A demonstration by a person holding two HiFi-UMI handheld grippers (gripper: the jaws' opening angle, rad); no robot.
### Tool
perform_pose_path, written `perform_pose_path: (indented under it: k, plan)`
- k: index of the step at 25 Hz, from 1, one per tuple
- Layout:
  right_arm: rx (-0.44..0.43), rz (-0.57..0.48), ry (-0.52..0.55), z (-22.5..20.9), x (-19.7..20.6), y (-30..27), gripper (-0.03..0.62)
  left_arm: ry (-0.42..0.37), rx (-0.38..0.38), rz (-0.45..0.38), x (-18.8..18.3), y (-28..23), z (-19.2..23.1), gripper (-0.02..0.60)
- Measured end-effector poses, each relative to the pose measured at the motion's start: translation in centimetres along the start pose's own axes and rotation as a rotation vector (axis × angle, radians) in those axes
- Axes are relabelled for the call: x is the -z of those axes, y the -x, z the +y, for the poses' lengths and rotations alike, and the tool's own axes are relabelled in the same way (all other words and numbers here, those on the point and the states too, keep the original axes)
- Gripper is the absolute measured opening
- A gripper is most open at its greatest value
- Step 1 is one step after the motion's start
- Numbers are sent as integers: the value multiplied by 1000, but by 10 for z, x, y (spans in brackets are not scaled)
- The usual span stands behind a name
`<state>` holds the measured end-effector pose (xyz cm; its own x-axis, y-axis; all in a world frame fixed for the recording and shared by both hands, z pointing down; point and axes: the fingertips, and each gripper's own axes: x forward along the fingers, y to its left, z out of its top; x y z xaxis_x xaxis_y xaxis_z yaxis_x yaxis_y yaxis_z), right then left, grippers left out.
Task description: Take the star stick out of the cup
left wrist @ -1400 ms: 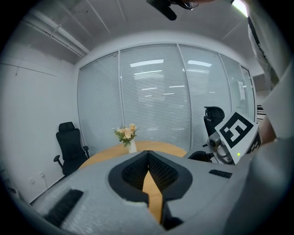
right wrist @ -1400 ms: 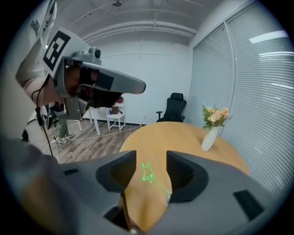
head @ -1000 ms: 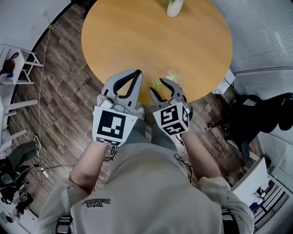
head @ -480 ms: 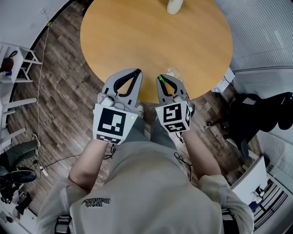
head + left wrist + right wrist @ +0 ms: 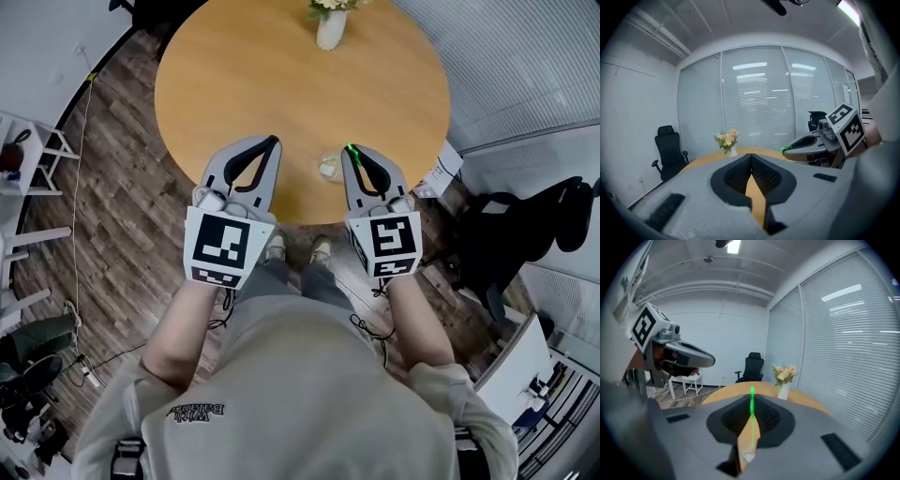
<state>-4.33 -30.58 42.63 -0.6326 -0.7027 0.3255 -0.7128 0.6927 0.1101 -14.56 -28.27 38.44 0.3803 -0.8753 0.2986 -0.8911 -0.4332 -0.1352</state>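
My right gripper (image 5: pixel 350 151) is shut on the green star stick (image 5: pixel 349 148), and a green tip pokes out past its fingertips. In the right gripper view the stick (image 5: pixel 752 409) runs straight along the seam between the closed jaws of the right gripper (image 5: pixel 751 397). The clear cup (image 5: pixel 329 168) stands on the round wooden table (image 5: pixel 281 84) near its front edge, just left of the right fingertips. My left gripper (image 5: pixel 272 142) hovers shut over the table edge, holding nothing, left of the cup. From the left gripper view (image 5: pixel 751 159) the star end (image 5: pixel 787 149) shows at the right gripper's tip.
A white vase of flowers (image 5: pixel 330 23) stands at the table's far side. A black office chair (image 5: pixel 525 225) and a white box (image 5: pixel 439 173) sit to the right on the wood floor. White racks (image 5: pixel 28 141) stand at the left.
The right jaws went from wide open beside the cup to shut on the green stick. Both grippers now reach further over the table edge, and the right one is further right.
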Motion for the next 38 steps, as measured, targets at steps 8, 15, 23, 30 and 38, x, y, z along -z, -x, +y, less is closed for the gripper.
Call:
perform_pose_path:
  k: [8,15,23,30,38]
  plan:
    - [75,-162,-12,-44,-78,43,37,-50,-7,-116,-61,-3,-3,21]
    - [136,-313,2,-79,-144,98,37,-69,-7,-212,-114,3,-12,21]
    - [182,-448,36,-85,-203,165,37,-87,2,-370,-190,33,-30,21]
    - [212,-451,26,-81,-195,194,37,-86,18,-371,-191,45,-43,21]
    - [184,-366,-35,-87,-158,186,37,-54,34,-294,-164,33,-49,21]
